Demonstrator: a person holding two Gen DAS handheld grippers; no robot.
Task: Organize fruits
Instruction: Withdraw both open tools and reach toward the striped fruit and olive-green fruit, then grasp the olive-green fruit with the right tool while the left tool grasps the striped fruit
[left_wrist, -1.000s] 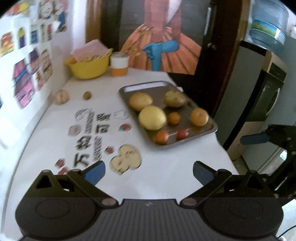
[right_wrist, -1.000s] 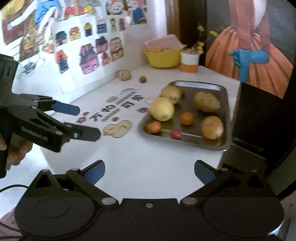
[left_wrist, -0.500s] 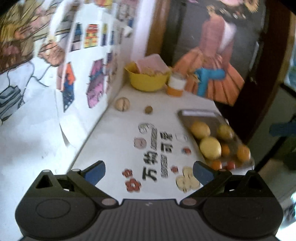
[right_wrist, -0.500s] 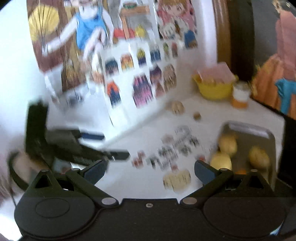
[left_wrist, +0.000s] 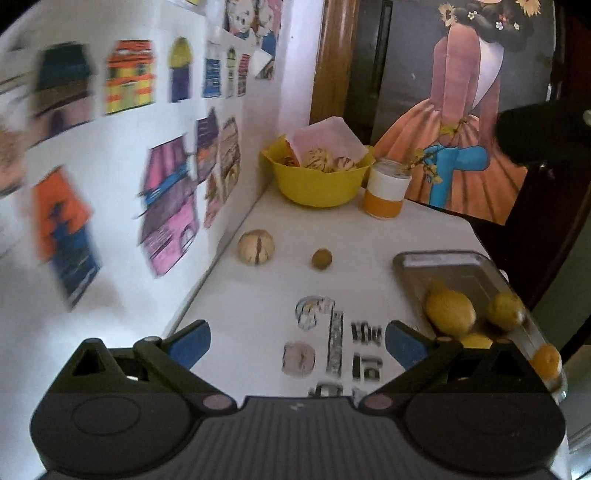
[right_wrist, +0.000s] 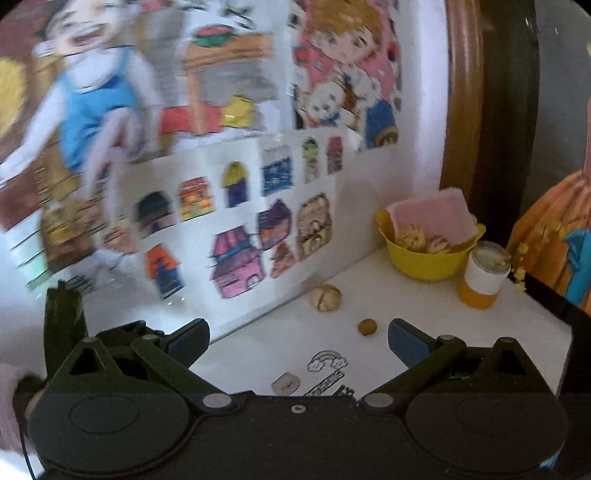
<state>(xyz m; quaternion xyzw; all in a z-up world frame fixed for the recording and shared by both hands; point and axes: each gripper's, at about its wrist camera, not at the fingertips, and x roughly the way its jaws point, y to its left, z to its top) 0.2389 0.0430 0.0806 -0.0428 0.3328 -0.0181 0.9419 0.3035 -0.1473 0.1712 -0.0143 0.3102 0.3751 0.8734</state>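
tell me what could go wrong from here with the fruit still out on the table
1. The small brown fruit lies loose on the table and is round, so a nudge from an open finger might send it rolling.
2. The metal tray sits near the table's right edge with an orange close to its near rim; a bump there could knock it off.
3. Both views are blurred, so aiming the left gripper may be off.

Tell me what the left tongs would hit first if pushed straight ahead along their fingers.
Probably the small brown fruit on the white table: it sits centred ahead of the open left tongs. Depth is unclear; beyond stands the yellow bowl.
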